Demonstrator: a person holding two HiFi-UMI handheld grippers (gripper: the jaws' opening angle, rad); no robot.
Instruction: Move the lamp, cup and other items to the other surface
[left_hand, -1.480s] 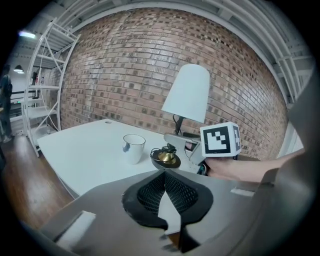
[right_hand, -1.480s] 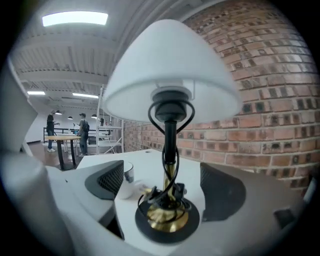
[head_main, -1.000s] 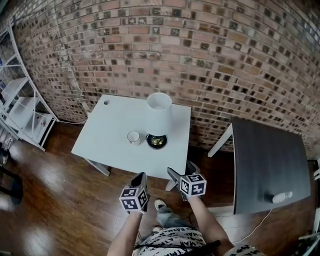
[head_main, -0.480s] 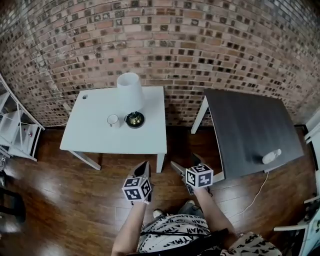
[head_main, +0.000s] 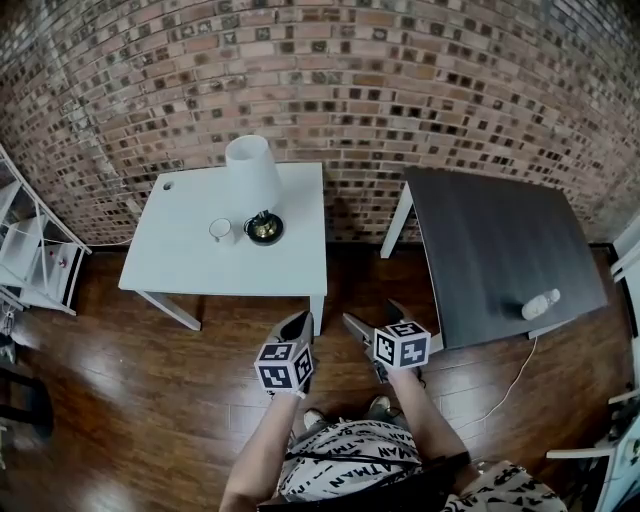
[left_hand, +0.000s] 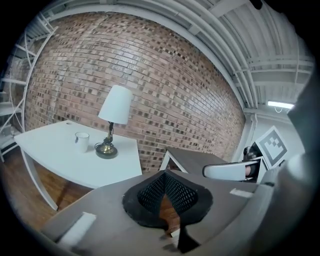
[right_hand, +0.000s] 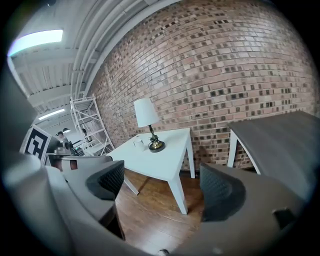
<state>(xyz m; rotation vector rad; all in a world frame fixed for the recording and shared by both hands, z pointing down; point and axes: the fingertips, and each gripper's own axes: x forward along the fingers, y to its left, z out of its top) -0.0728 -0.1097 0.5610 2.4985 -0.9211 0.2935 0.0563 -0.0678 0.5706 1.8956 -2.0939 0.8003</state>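
2 tables fill the head view. A white table at upper left carries the lamp and, just left of its base, the cup. A dark table at right, well apart from them, bears only a small white object near its lower right edge. At lower centre the left gripper has its tongs pressed together and the right gripper has them spread; both hang over the wooden floor, well short of either table. No brand or label reads here: the cubes show only square black-and-white patterns, and the print on the person's garment is too broken to read. In the left gripper view the pads meet at their tips with nothing between, and lamp and cup sit far off at left. In the right gripper view the pads stand wide apart around bare floor, empty. I judge the lamp top-heavy, with a thin, easily dented shade and its weight in the brass-coloured base, so the slim stem just above the base looks the safest hold. The cup looks stiff, glazed, slippery and breakable; pinching its wall over the rim should serve.
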